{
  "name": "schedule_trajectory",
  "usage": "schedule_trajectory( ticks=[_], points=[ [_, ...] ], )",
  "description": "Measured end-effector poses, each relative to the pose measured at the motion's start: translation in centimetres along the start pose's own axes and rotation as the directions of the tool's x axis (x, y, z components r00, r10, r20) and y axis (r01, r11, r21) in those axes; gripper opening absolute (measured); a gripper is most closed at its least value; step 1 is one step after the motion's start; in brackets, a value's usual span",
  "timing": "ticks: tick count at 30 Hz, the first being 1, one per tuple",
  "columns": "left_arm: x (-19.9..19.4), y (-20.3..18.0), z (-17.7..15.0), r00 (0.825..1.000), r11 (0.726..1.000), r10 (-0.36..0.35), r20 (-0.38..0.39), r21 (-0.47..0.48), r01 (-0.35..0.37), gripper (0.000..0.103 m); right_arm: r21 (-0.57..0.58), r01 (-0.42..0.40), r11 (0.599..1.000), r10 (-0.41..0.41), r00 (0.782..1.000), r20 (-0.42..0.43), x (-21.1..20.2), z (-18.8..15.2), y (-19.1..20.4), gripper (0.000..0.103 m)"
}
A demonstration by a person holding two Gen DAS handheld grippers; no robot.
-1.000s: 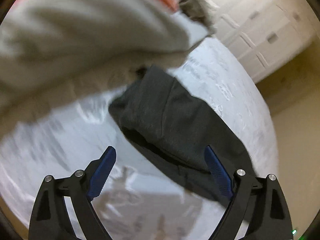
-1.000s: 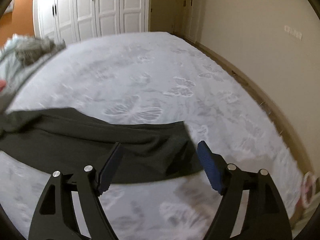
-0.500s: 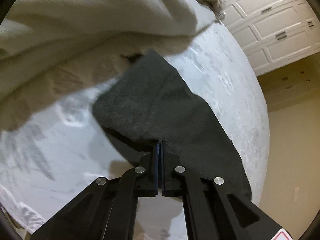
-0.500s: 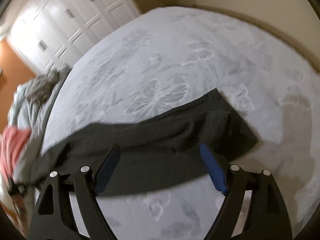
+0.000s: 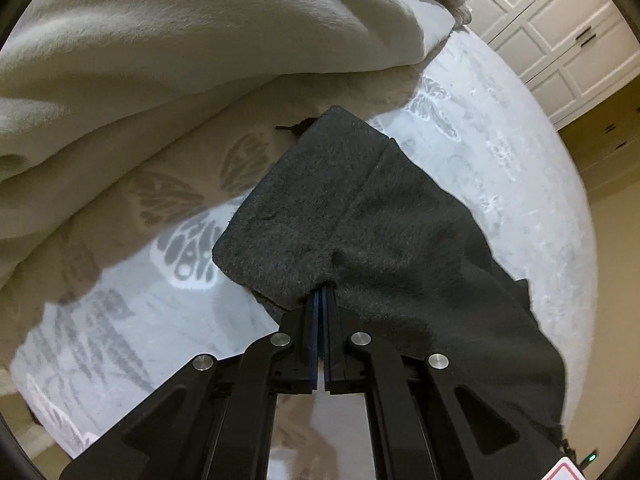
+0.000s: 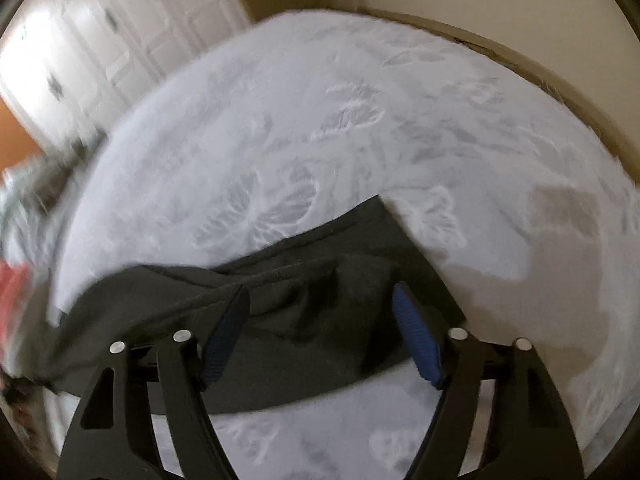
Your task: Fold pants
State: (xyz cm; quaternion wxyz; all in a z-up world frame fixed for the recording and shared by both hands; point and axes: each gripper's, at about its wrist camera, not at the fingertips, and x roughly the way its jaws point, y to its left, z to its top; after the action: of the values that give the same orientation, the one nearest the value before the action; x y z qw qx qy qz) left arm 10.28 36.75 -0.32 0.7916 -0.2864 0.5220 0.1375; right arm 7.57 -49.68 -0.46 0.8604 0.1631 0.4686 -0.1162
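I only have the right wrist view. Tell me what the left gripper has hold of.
Observer: The left gripper is shut on the dark grey pants, its fingers pinching the near edge at one end of the garment.
Operator: Say what lies beyond that end.
Observer: A thick cream blanket is heaped just past it on the butterfly-print bedspread. I cannot tell whether it touches the pants.
Operator: Report anything loose at that end.
Observer: A thin dark strand, perhaps a drawstring, pokes out beside the pants' far corner.
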Motion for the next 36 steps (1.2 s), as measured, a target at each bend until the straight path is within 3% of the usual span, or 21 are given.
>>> schedule_trajectory(
  ticks=[1,3,4,6,7,8,9,11,12,14,16,17,18,20,23,26,28,30,31,33,36],
  points=[
    [-0.1,-0.1,-0.1,1.000,1.000,0.012,0.002,0.008,-0.012,0.000,-0.050,0.018,0.999,-0.017,1.000,0.025,-0.6,0.7,0.8,0.001],
    [-0.2,0.0,-0.1,1.000,1.000,0.016,0.002,0.008,-0.016,0.001,-0.110,0.021,0.994,0.002,0.979,0.206,-5.2,1.8,1.4,0.001],
    [-0.3,0.0,-0.1,1.000,1.000,0.016,0.002,0.009,-0.016,0.001,-0.156,0.023,0.987,0.027,0.951,0.309,-8.7,2.0,1.4,0.000],
    [-0.1,-0.2,-0.5,0.999,0.999,0.035,-0.002,0.033,-0.035,0.001,-0.244,0.060,0.968,0.040,0.922,0.386,-10.9,0.8,1.1,0.002],
    [0.0,-0.4,-0.7,0.999,0.998,0.045,0.000,0.048,-0.045,0.001,-0.283,0.127,0.951,-0.011,0.925,0.379,-10.0,-0.6,0.3,0.003],
    [0.3,-0.8,-1.2,0.998,0.995,0.063,0.001,0.071,-0.063,0.001,-0.300,0.174,0.938,-0.070,0.943,0.326,-8.2,-1.5,-0.5,0.013],
    [0.6,-0.9,-1.5,0.998,0.995,0.064,-0.001,0.082,-0.064,0.001,-0.322,0.251,0.913,-0.184,0.957,0.225,-4.8,-3.4,-2.2,0.019],
    [0.8,-1.3,-2.2,0.997,0.993,0.073,-0.010,0.096,-0.072,0.001,-0.319,0.342,0.884,-0.307,0.939,0.157,-2.3,-5.8,-4.5,0.019],
    [0.7,-1.5,-2.6,0.997,0.992,0.076,-0.010,0.105,-0.075,0.002,-0.285,0.340,0.896,-0.309,0.939,0.147,-2.5,-6.7,-5.5,0.019],
    [-1.0,-2.3,-4.1,0.996,0.989,0.087,0.018,0.122,-0.088,0.002,-0.179,0.227,0.957,-0.199,0.966,0.164,-4.9,-7.6,-6.6,0.024],
    [-3.2,-3.8,-5.9,0.993,0.981,0.082,0.084,0.168,-0.095,0.008,-0.122,0.135,0.983,-0.111,0.976,0.190,-6.9,-7.2,-5.9,0.046],
    [-5.0,-5.5,-7.6,0.988,0.969,0.073,0.138,0.224,-0.103,0.019,-0.113,0.099,0.989,-0.076,0.978,0.193,-7.2,-6.7,-5.2,0.064],
    [-6.0,-7.0,-9.0,0.982,0.956,0.068,0.175,0.269,-0.114,0.034,-0.111,0.066,0.992,-0.044,0.981,0.189,-7.3,-6.0,-4.4,0.070],
    [-7.8,-10.6,-12.3,0.969,0.918,0.039,0.245,0.374,-0.132,0.044,-0.104,0.026,0.994,-0.009,0.987,0.162,-6.6,-4.6,-2.9,0.070],
    [-8.4,-17.0,-17.5,0.950,0.812,0.013,0.313,0.551,-0.193,0.058,-0.012,-0.001,1.000,0.003,0.993,0.114,-4.8,-3.0,-3.1,0.070],
    [-7.1,-21.3,-21.2,0.934,0.728,0.024,0.357,0.634,-0.261,0.058,0.088,0.019,0.996,-0.022,0.999,0.041,-3.2,-2.7,-3.8,0.070],
    [-6.1,-22.8,-22.6,0.937,0.704,0.020,0.348,0.661,-0.260,0.058,0.090,0.039,0.995,-0.042,0.999,0.031,-2.3,-2.6,-3.7,0.067],
    [-4.9,-23.7,-23.6,0.940,0.692,0.018,0.339,0.674,-0.257,0.058,0.072,0.042,0.997,-0.044,0.999,0.022,-1.9,-2.6,-3.3,0.043],
    [-4.5,-24.0,-23.9,0.942,0.696,0.016,0.335,0.672,-0.251,0.058,0.057,0.060,0.997,-0.061,0.998,0.012,-1.7,-2.5,-2.9,0.038],
    [-3.6,-24.4,-24.4,0.947,0.704,-0.001,0.321,0.672,-0.227,0.058,0.040,0.059,0.997,-0.060,0.998,0.005,-1.5,-2.5,-2.4,0.015],
    [-2.9,-24.0,-24.4,0.950,0.711,-0.016,0.313,0.671,-0.209,0.058,0.022,0.062,0.998,-0.063,0.997,0.037,-2.3,-2.4,-1.8,0.007]
  ],
)
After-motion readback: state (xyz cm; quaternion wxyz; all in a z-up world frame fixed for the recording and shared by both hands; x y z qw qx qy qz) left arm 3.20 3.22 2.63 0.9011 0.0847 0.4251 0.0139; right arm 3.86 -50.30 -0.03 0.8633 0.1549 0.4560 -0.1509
